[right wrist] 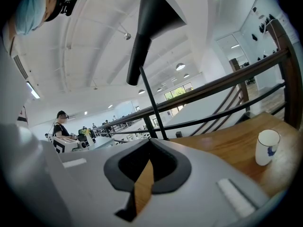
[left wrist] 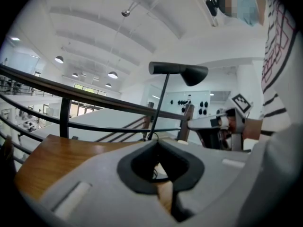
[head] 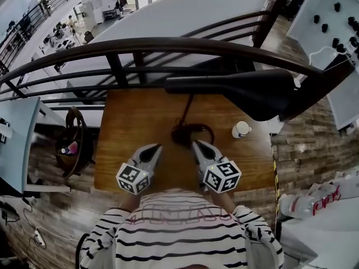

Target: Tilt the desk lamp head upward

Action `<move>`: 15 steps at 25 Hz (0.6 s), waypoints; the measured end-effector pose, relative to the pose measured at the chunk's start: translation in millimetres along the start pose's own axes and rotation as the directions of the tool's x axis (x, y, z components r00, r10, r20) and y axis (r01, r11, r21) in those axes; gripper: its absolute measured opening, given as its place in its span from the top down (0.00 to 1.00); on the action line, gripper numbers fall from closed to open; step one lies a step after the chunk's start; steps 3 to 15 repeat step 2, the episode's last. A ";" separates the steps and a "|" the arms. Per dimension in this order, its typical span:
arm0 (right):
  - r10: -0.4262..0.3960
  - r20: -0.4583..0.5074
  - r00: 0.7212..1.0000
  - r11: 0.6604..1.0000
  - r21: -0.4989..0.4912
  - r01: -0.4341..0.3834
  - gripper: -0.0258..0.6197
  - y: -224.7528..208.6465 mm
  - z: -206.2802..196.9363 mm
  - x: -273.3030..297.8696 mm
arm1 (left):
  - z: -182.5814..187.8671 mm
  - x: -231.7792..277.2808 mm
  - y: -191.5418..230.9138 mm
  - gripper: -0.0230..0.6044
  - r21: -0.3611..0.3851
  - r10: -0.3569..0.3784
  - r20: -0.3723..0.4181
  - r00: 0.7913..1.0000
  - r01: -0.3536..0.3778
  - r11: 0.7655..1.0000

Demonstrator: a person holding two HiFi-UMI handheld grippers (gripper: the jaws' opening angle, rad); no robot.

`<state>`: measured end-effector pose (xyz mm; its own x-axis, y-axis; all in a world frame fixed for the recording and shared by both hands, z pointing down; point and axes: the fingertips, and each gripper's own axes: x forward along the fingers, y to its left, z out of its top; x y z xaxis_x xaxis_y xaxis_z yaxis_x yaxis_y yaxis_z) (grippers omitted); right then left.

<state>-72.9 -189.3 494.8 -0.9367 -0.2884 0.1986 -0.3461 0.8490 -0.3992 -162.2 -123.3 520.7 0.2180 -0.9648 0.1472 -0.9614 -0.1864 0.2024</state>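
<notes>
With the left gripper (head: 156, 148) and right gripper (head: 197, 145) both closed and empty, well below the lamp head (head: 235, 88), I'd raise one beneath its rim and nudge upward slowly.

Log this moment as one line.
left gripper: shut, empty | right gripper: shut, empty | lamp head: untouched | cup: on table, right of lamp base

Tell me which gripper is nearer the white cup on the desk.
Right. In the head view the right gripper is a short way left of the white cup and nearer the person; the left gripper is farther left, beyond the right one.
</notes>
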 end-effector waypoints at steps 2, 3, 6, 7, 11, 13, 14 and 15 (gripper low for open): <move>-0.001 0.002 1.000 1.000 -0.001 0.001 0.96 0.5 1.1 -2.8 | 1.1 -0.8 -2.1 0.96 0.001 0.000 0.002 1.000 0.000 1.000; -0.001 0.002 1.000 1.000 -0.001 0.001 0.96 0.5 1.1 -2.8 | 1.1 -0.8 -2.1 0.96 0.001 0.000 0.002 1.000 0.000 1.000; -0.001 0.002 1.000 1.000 -0.001 0.001 0.96 0.5 1.1 -2.8 | 1.1 -0.8 -2.1 0.96 0.001 0.000 0.002 1.000 0.000 1.000; -0.001 0.002 1.000 1.000 -0.001 0.001 0.96 0.5 1.1 -2.8 | 1.1 -0.8 -2.1 0.96 0.001 0.000 0.002 1.000 0.000 1.000; -0.001 0.002 1.000 1.000 -0.001 0.001 0.96 0.5 1.1 -2.8 | 1.1 -0.8 -2.1 0.96 0.001 0.000 0.002 1.000 0.000 1.000; -0.001 0.002 1.000 1.000 -0.001 0.001 0.96 0.5 1.1 -2.8 | 1.1 -0.8 -2.1 0.96 0.001 0.000 0.002 1.000 0.000 1.000; -0.001 0.002 1.000 1.000 -0.001 0.001 0.96 0.5 1.1 -2.8 | 1.1 -0.8 -2.1 0.96 0.001 0.000 0.002 1.000 0.000 1.000; -0.001 0.002 1.000 1.000 -0.001 0.001 0.96 0.5 1.1 -2.8 | 1.1 -0.8 -2.1 0.96 0.001 0.000 0.002 1.000 0.000 1.000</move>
